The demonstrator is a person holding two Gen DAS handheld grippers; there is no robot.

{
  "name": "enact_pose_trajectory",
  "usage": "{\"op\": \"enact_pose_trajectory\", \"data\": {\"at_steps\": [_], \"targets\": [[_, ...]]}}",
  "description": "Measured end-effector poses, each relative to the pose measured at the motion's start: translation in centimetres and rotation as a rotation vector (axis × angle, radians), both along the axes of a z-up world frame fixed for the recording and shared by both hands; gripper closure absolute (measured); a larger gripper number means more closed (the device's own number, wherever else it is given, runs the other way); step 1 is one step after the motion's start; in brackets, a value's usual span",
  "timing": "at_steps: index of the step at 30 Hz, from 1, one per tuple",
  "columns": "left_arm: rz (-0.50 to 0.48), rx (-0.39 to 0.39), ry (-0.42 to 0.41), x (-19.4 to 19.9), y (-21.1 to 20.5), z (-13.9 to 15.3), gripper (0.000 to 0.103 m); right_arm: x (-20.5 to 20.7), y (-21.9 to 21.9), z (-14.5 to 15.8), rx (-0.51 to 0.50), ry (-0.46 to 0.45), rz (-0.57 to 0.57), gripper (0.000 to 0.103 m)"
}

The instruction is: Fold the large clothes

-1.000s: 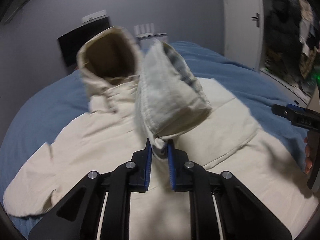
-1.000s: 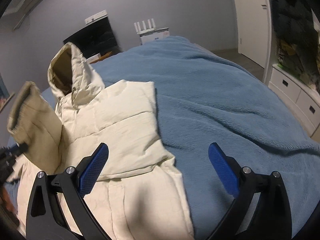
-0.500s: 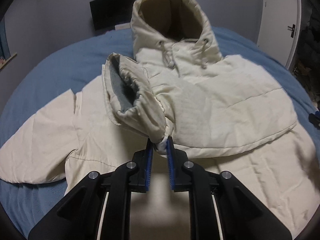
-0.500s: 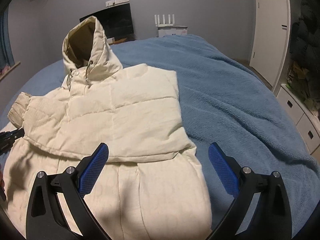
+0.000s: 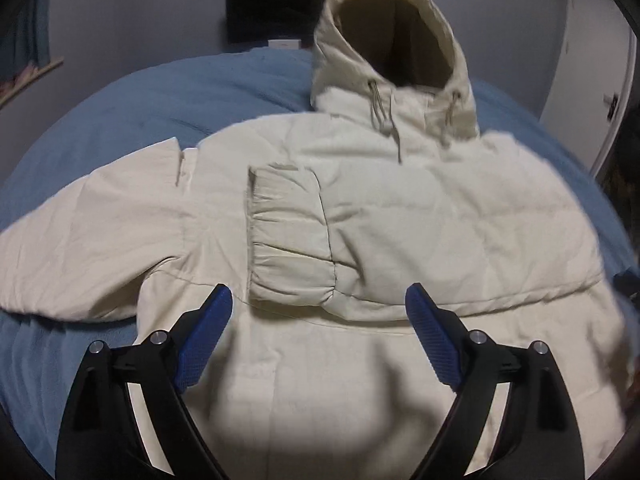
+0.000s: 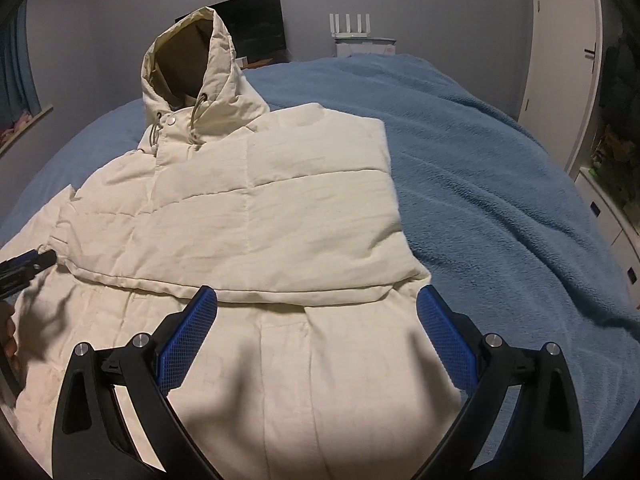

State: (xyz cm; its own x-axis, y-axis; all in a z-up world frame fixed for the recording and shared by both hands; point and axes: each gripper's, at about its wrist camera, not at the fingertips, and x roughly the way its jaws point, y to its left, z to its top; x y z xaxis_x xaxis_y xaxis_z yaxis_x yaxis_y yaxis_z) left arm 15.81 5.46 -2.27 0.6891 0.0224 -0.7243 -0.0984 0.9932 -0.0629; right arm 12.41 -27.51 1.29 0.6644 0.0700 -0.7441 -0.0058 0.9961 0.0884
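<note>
A cream hooded puffer jacket (image 5: 400, 208) lies face up on the blue bed, hood (image 5: 392, 40) standing up at the far end. One sleeve is folded across the chest, its ribbed cuff (image 5: 288, 236) lying flat in the middle. The other sleeve (image 5: 80, 232) stretches out to the left. My left gripper (image 5: 318, 332) is open and empty just in front of the cuff. My right gripper (image 6: 316, 332) is open and empty above the jacket (image 6: 248, 208) lower body, near its right edge. The left gripper's tip (image 6: 24, 266) shows at the right wrist view's left edge.
The blue fleece blanket (image 6: 500, 184) covers the bed, with bare room right of the jacket. A dark screen (image 5: 280, 8) and a white router (image 6: 352, 26) stand at the far wall. A white door (image 6: 560, 60) and drawers (image 6: 612, 216) are on the right.
My left gripper laid the sleeve cuff down on the jacket's chest, let it go and opened wide. My right gripper stayed open and swung left over the jacket.
</note>
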Motion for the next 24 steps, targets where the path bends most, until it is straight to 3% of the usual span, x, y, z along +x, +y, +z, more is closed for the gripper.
{"op": "enact_pose_trajectory", "data": {"at_steps": [4, 8, 13, 18, 24], "targets": [[0.004, 0.027, -0.064, 0.2, -0.5, 1.6, 0.019, 1.4, 0.5, 0.1, 0.013, 0.012, 0.002, 0.007], [-0.072, 0.064, -0.022, 2.2, -2.4, 0.0, 0.019, 3.4, 1.3, -1.3, 0.04, 0.044, 0.026, 0.007], [-0.094, 0.079, 0.055, 3.8, -2.7, -2.7, 0.019, 5.3, 1.4, -3.6, 0.03, 0.115, 0.015, 0.007], [-0.105, 0.075, 0.089, 4.4, -2.5, -4.4, 0.016, 5.6, 2.5, -5.5, -0.039, 0.15, 0.02, 0.007], [-0.116, 0.091, 0.092, 4.5, -2.7, -5.6, 0.012, 5.0, 2.5, -6.5, -0.023, 0.125, 0.02, 0.007]]}}
